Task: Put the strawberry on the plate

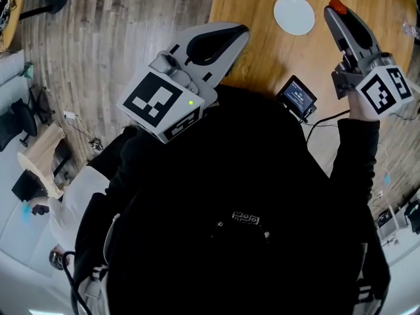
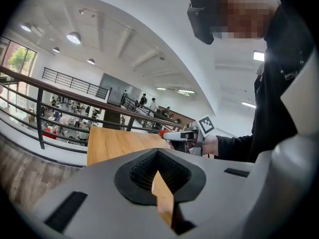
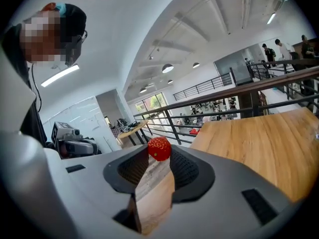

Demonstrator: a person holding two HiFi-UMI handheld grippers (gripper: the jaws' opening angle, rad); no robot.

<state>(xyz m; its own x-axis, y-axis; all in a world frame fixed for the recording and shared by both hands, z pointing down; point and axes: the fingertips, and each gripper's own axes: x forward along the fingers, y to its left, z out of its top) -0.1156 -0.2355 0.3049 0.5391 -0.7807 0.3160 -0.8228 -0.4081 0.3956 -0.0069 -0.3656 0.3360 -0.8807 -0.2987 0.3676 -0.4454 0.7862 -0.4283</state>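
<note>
Our left tool (image 1: 241,33) is pressed together, empty. Our right tool (image 1: 333,9) pinches the strawberry (image 1: 337,5) near the plate (image 1: 294,14).

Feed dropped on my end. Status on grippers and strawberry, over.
Left gripper shut, empty. Right gripper shut on strawberry, up beside the plate, not yet over it. Plate bare, nothing on the table between them.

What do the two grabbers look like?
The left gripper and right gripper are grey, with long pointed jaws and black ribbed pads inside. Each carries a white cube with black square markers. The sleeves are black.
</note>
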